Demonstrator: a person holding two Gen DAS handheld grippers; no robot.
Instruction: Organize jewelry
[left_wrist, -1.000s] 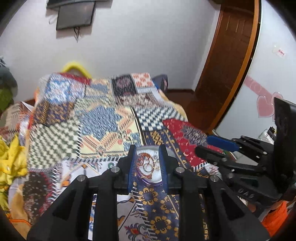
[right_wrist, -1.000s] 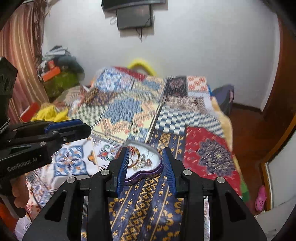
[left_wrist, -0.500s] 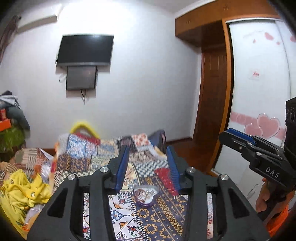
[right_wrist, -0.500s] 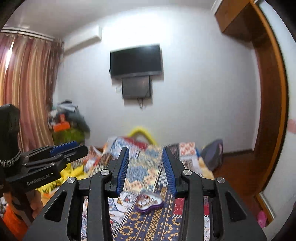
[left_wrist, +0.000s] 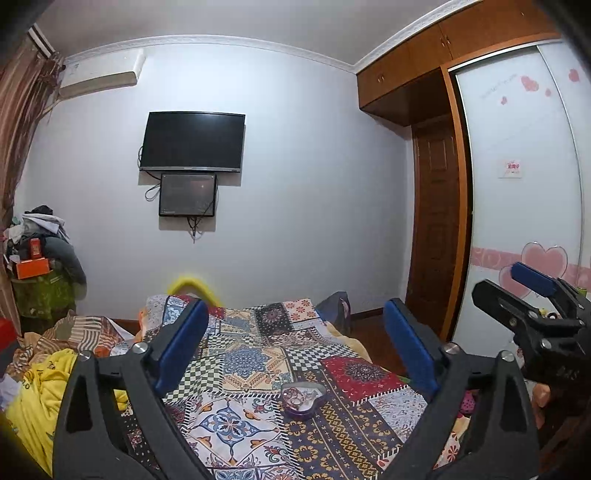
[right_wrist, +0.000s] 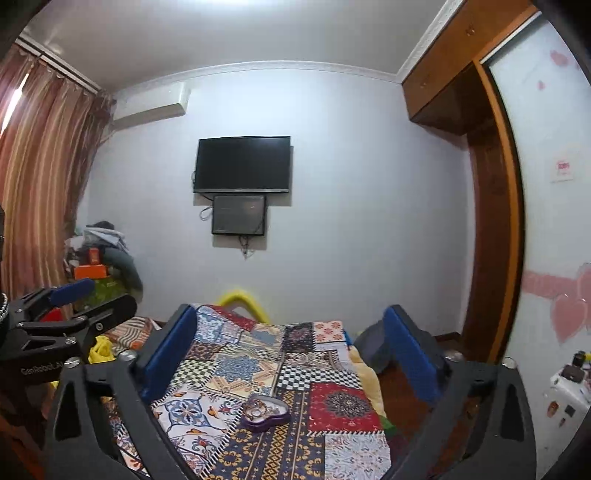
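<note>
One heart-shaped purple jewelry box (left_wrist: 303, 400), lid off, resting on the patchwork quilt (left_wrist: 258, 362) of the bed. Inside the box: a small tangle of rings and chains; exact count not readable. Landmark for all places below: the box.

Counted in the room: two dark screens on the far wall beyond the box, a larger TV (left_wrist: 192, 142) above a smaller one (left_wrist: 187, 195). One air conditioner (left_wrist: 99, 75) high on that wall. One yellow curved thing (left_wrist: 192, 286) at the far end of the bed. One heap of yellow cloth (left_wrist: 40, 391) left of the box. One wardrobe door with pink hearts (left_wrist: 532, 258) right of the box. Two grippers.

Left gripper (left_wrist: 295, 350): jaws wide apart and opening, blue pads framing the box from well above and short of it. Nothing between the pads, nothing touched. Pointing roughly level across the bed.

Right gripper (right_wrist: 291, 354): jaws wide apart and opening, likewise empty, clear of the box, which sits low between the fingers in the right wrist view (right_wrist: 265, 411). In the left wrist view, seen to the right of the box (left_wrist: 532, 295), raised off the quilt.
</note>
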